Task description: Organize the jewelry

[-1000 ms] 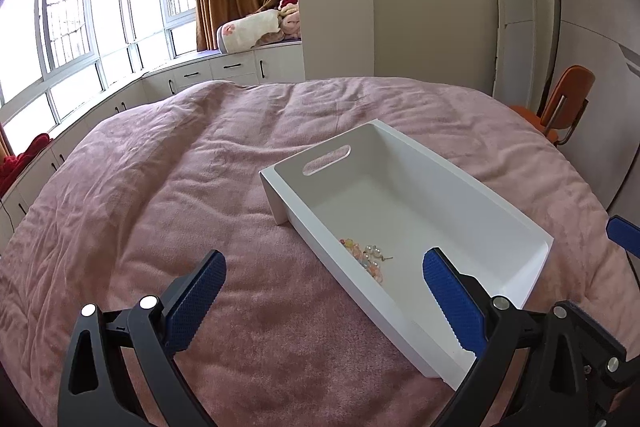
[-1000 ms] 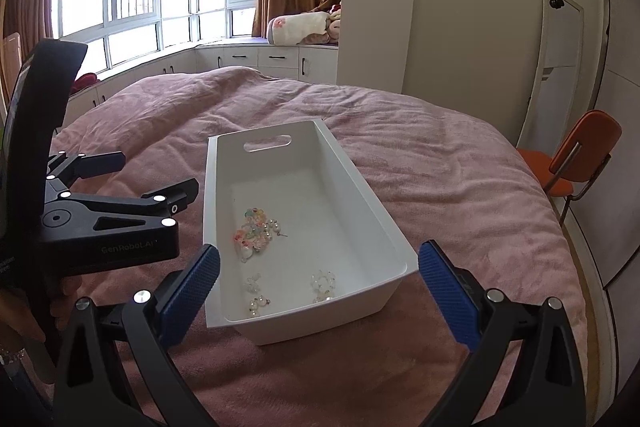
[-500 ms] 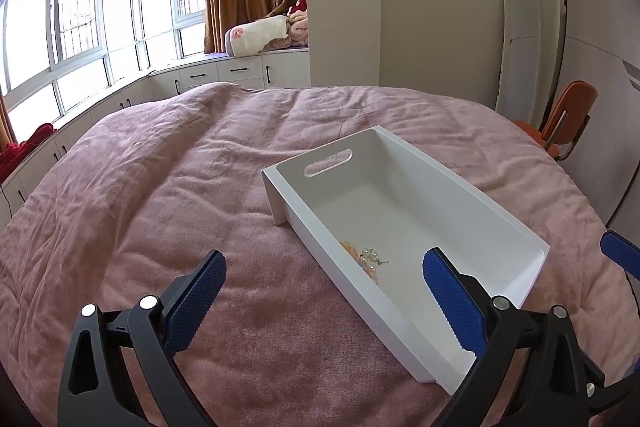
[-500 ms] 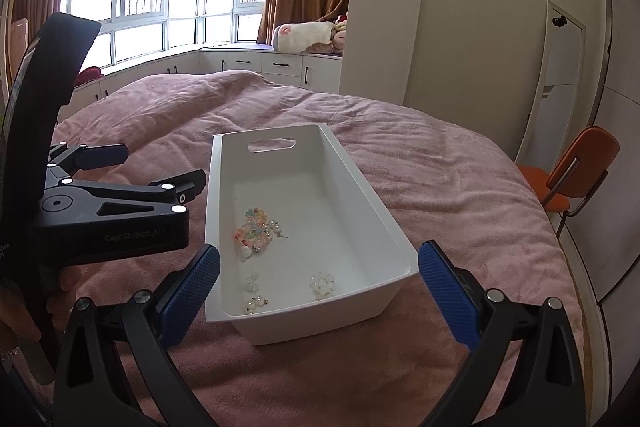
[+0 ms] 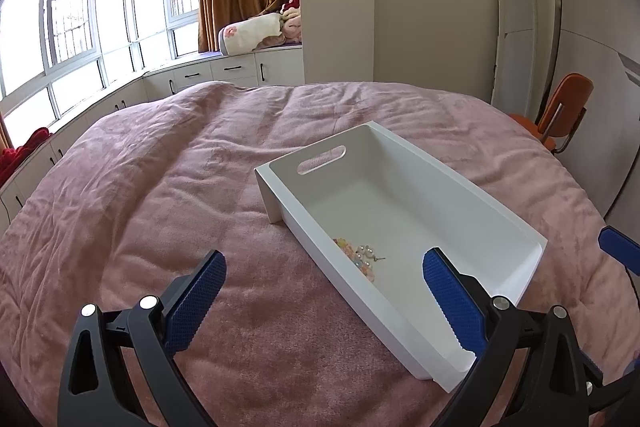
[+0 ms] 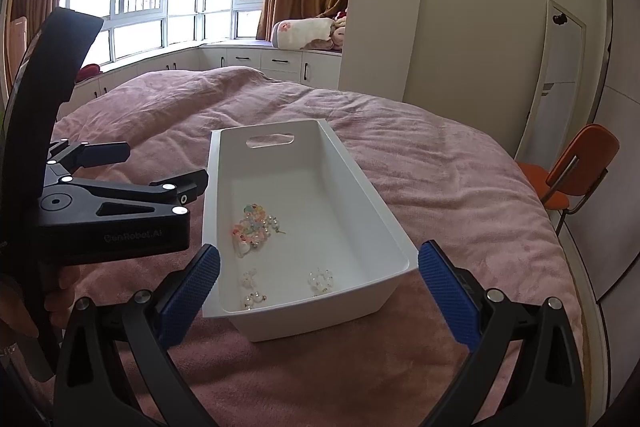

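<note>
Evidently, little has been altered on the bed over the last second: only the viewpoints have been raised and drawn back a little, so that more of the room is taken in by both wrist cameras. The white bin (image 6: pixel 304 223) has been left where it lay on the pink blanket (image 5: pixel 140 227), and the jewelry has not been disturbed.

The left gripper (image 5: pixel 324 281) is held above the blanket at the bin's left side, its blue pads (image 5: pixel 196 291) spread wide apart with nothing between them. The right gripper (image 6: pixel 318 287) is held over the near end of the bin, its pads likewise wide apart and empty.

Inside the bin, a pastel bead cluster (image 6: pixel 252 225) is seen against the left wall about midway along, with a pearl piece (image 6: pixel 274 223) touching it on the right. Three smaller pieces are scattered nearer the front wall: two small pearl pieces (image 6: pixel 250 289) at the near left and a clear beaded ring (image 6: pixel 320 279) further right. No jewelry is seen lying on the blanket.

From this it may be judged that gathering is finished or nearly so, and that both grippers are being withdrawn rather than sent toward another piece.
</note>
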{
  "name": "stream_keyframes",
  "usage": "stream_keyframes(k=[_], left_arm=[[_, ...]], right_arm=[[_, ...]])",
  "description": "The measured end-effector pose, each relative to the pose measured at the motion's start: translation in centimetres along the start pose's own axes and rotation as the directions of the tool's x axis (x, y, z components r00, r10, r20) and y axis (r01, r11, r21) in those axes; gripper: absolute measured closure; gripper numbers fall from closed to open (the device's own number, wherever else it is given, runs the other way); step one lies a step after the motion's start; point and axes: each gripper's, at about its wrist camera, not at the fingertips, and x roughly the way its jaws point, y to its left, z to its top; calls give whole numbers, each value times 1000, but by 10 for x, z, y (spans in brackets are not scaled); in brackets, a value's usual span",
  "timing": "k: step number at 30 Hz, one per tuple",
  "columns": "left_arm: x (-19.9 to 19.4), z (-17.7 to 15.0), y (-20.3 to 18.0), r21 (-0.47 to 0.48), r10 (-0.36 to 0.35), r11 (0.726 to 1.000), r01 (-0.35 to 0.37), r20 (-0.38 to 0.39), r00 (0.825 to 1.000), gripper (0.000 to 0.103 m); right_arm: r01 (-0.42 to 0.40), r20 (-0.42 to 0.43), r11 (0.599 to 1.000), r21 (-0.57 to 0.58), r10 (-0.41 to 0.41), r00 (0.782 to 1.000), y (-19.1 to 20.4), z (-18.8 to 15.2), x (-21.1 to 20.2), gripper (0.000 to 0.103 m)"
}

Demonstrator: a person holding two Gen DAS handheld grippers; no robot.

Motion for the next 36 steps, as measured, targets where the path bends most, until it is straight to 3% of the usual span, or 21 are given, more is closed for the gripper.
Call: stream_keyframes(k=[36], left_arm=[[-2, 2, 1, -7, -20, 1000, 20, 15, 1000, 3]], right_arm=[[9, -9, 1000, -2, -9, 1000, -3, -1, 0, 5]])
